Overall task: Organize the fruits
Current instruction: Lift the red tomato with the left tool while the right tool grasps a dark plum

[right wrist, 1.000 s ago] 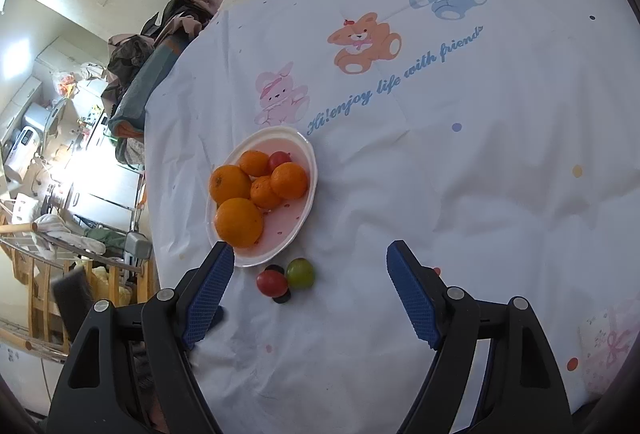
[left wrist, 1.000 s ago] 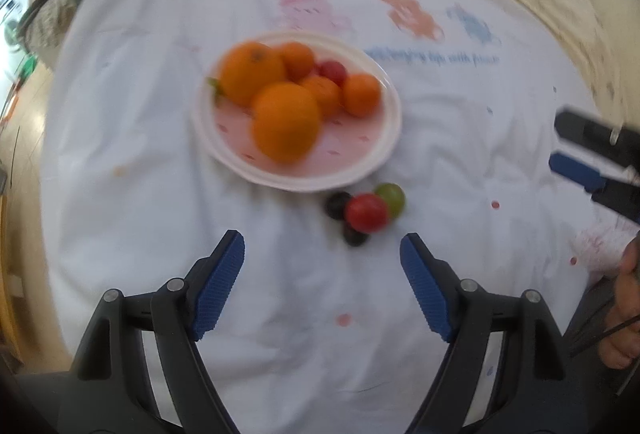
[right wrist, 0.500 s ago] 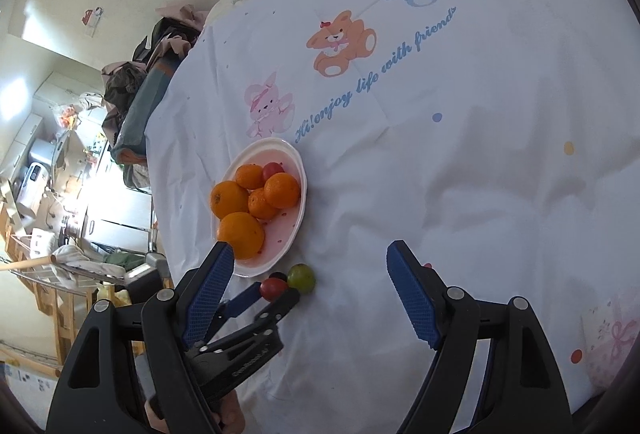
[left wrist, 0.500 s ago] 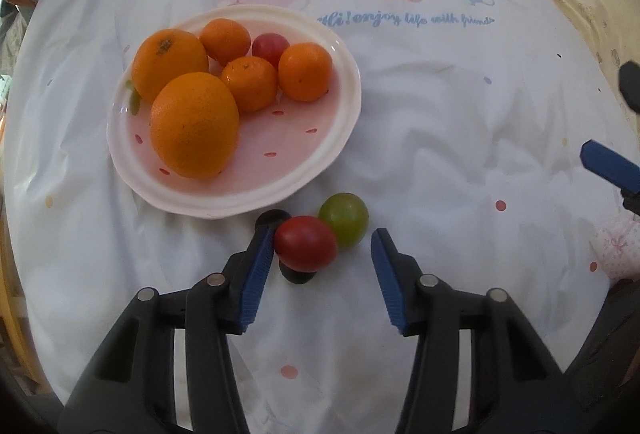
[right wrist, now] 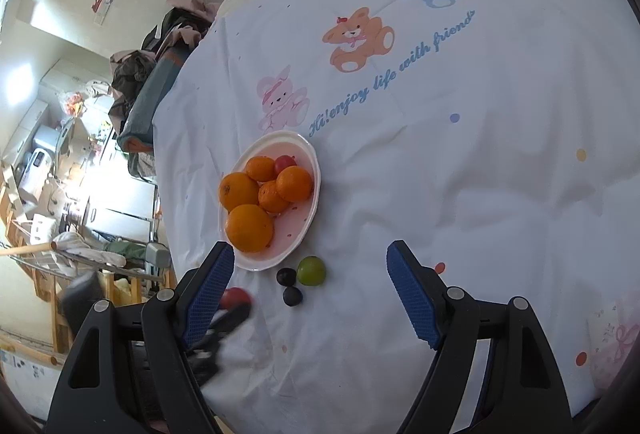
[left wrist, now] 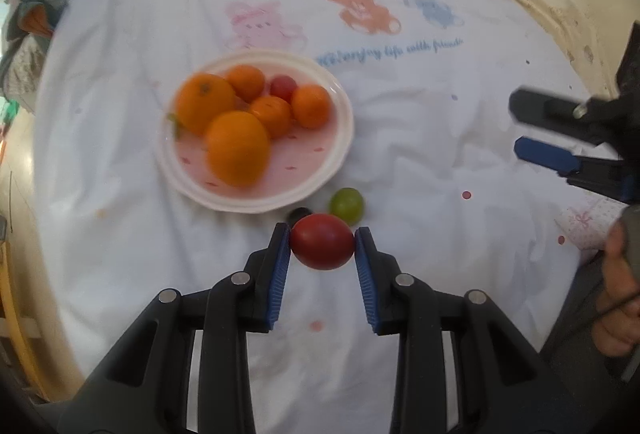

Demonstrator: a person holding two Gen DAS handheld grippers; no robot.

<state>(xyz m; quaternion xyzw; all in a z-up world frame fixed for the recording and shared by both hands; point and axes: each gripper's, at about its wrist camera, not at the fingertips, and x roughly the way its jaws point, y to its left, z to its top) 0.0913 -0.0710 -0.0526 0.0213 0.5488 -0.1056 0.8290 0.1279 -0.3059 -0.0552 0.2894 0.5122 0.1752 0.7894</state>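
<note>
My left gripper (left wrist: 322, 233) is closing its blue pads on a red tomato (left wrist: 322, 247), which they press from both sides and hold just above the cloth. Behind it lie a green fruit (left wrist: 347, 206) and a dark fruit (left wrist: 300, 213), in front of the white plate (left wrist: 256, 206) of oranges (left wrist: 238, 148) and one small red fruit. In the right wrist view the tomato (right wrist: 236, 297) shows low on the left in the blurred left gripper. My right gripper (right wrist: 311, 252) stands open and empty above the green fruit (right wrist: 311, 271) and two dark fruits (right wrist: 286, 276).
A white cloth printed with cartoon bears (right wrist: 358, 40) covers the table. A heap of clothes (right wrist: 156, 74) lies at its far left edge, with furniture beyond. The right gripper (left wrist: 520, 128) and a person's hand (left wrist: 616, 294) occupy the right side of the left wrist view.
My left gripper came down around the red tomato, closed on it and lifted it away from the green and dark fruits. The right gripper stayed open in place.
</note>
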